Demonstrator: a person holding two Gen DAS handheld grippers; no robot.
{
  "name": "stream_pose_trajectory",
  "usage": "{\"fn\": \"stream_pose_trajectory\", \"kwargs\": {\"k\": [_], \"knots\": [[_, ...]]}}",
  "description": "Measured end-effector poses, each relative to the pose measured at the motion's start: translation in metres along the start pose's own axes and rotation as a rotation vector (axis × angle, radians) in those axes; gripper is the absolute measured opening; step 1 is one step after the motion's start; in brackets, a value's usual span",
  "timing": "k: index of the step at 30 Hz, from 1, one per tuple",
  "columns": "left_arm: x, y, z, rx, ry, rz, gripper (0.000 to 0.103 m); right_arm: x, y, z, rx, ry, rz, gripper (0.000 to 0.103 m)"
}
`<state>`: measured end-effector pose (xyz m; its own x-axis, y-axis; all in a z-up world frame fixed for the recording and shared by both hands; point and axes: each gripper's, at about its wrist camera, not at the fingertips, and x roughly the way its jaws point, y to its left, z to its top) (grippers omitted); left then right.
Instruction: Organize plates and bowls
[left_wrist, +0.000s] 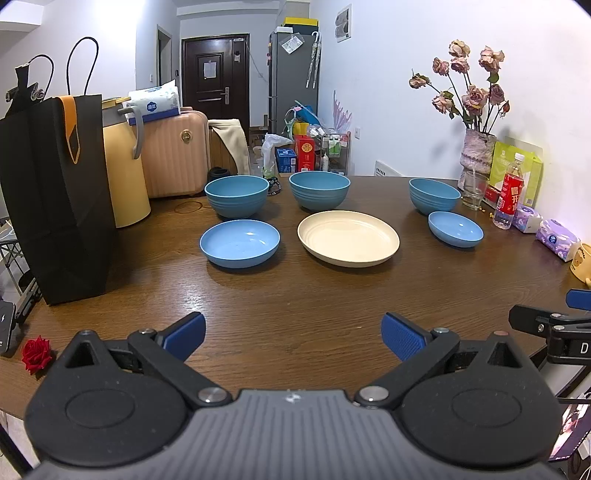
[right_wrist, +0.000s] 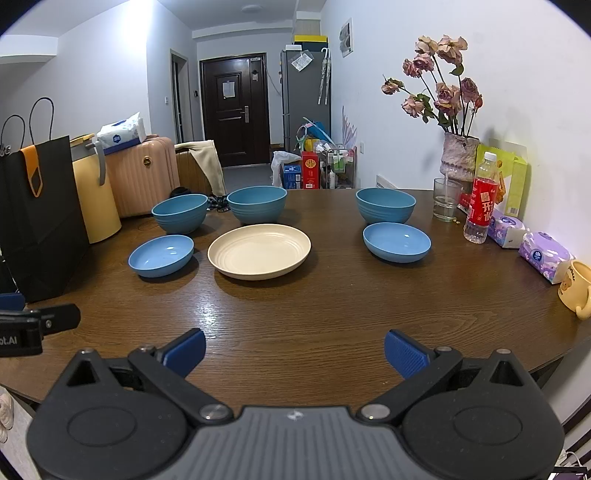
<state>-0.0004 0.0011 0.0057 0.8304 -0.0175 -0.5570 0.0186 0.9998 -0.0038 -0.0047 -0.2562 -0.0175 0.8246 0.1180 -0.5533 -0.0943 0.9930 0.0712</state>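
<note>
On the dark wood-grain bench (left_wrist: 295, 295), going from the left edge, a tall black paper shopping bag with an orange tab (left_wrist: 55, 192) stands upright, with a pale yellow cylindrical container with a grey handle (left_wrist: 122, 173) just behind it. Next comes the left deep blue ribbed bowl (left_wrist: 236, 195) at the back, and in front of it, slightly apart, a shallow light-blue dish (left_wrist: 239, 242). In the middle a second deep blue ribbed bowl (left_wrist: 319, 190) stands at the far edge, with a wide cream ribbed plate (left_wrist: 348, 237) just in front of it. Further right, well apart from the plate, a third deep blue ribbed bowl (left_wrist: 434, 195) sits with a smaller shallow light-blue dish (left_wrist: 455, 228) just before it. All six pieces rest upright and empty. Along the right wall stand a speckled vase of dried pink roses (right_wrist: 459, 155), a clear drinking glass (right_wrist: 446, 199), a plastic water bottle with a red label (right_wrist: 480, 206), purple tissue packs (right_wrist: 545, 254) and a yellow mug (right_wrist: 576, 286). The left gripper (left_wrist: 293, 336) hovers over the near bench edge, its blue-padded fingers (left_wrist: 186, 334) spread wide and holding nothing. The right gripper (right_wrist: 294, 352) hangs likewise beside it, its blue fingers (right_wrist: 404, 352) parted and empty.
</note>
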Motion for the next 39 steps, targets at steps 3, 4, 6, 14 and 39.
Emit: {"fn": "stream_pose_trajectory", "kwargs": {"k": [3, 4, 6, 14, 39], "knots": [[-0.0001, -0.0002, -0.0002, 0.000, 0.000, 0.001, 0.103, 0.0002, 0.0002, 0.0000, 0.000, 0.000, 0.000, 0.103], [-0.0002, -0.0002, -0.0001, 0.000, 0.000, 0.000, 0.103, 0.0003, -0.0003, -0.0003, 0.000, 0.000, 0.000, 0.103], [-0.0004, -0.0005, 0.0001, 0.000, -0.001, 0.001, 0.103, 0.0005, 0.0001, -0.0002, 0.000, 0.000, 0.000, 0.103], [-0.0001, -0.0021, -0.0004, 0.001, 0.000, 0.000, 0.103, 0.0026, 0.0007, 0.0012, 0.001, 0.001, 0.000, 0.103], [-0.0020, -0.0033, -0.0011, 0.002, -0.004, -0.001, 0.103, 0.0038, 0.0033, 0.0005, 0.001, 0.000, -0.001, 0.103]]}}
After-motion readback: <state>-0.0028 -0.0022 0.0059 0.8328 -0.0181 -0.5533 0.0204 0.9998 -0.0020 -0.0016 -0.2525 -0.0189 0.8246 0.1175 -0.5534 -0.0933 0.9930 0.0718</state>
